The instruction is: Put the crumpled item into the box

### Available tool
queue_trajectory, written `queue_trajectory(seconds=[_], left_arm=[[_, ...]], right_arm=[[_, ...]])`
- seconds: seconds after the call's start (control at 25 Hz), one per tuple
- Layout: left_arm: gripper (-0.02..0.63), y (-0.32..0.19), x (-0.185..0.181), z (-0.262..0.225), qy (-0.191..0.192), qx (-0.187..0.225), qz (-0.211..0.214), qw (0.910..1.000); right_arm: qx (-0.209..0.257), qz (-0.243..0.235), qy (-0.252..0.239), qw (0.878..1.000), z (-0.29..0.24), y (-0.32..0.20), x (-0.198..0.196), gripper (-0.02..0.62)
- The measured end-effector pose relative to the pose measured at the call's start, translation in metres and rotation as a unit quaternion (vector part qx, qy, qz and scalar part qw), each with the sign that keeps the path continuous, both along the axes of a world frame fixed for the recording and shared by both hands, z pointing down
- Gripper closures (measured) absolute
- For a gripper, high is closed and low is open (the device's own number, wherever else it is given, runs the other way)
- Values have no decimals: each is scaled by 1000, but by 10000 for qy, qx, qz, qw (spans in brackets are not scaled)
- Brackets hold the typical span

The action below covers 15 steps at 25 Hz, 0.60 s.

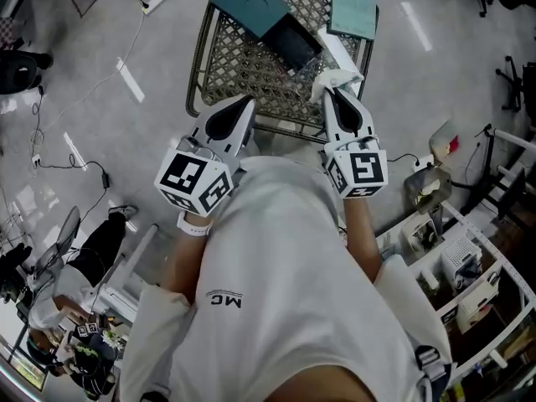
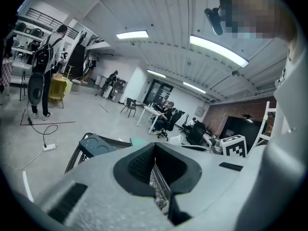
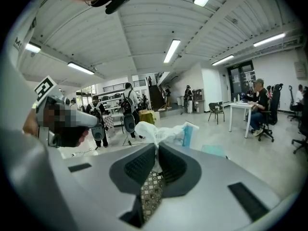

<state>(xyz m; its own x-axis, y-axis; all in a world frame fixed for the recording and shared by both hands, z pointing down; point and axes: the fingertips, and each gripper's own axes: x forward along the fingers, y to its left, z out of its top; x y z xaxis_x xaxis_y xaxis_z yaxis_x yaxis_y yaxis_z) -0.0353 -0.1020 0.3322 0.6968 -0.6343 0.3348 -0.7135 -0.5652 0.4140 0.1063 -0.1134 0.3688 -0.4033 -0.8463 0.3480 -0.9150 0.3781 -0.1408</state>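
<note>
The crumpled white item [image 1: 337, 79] is pinched at the tip of my right gripper [image 1: 328, 92], above the near right part of a wire-mesh tray [image 1: 251, 69]. In the right gripper view the white wad [image 3: 153, 130] bulges out beyond the shut jaws [image 3: 157, 146]. A dark teal box [image 1: 268, 13] lies tilted on the mesh at the far side, its dark inside [image 1: 295, 42] facing me; it also shows in the left gripper view [image 2: 96, 146]. My left gripper [image 1: 248, 101] hovers at the tray's near edge, jaws [image 2: 155, 146] together and empty.
A light teal sheet [image 1: 353, 5] and a white strip [image 1: 339, 50] rest at the tray's far right. White shelving [image 1: 469, 275] stands on the right. A person [image 1: 79, 279] sits at the lower left. Cables [image 1: 50, 162] trail across the floor at the left.
</note>
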Motion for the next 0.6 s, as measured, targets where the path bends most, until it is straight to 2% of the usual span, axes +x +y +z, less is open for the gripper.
queue_trajectory(seconds=[0.32,0.6], left_arm=[[581,-19,17,19,21,-145,-171,9997],[581,-29,15,49,-183,-323,-445,9983]], right_arm=[[-308,-293,112,9990,49,-37,2,557],[-749,-521,93,9958,112,-68,1,557]])
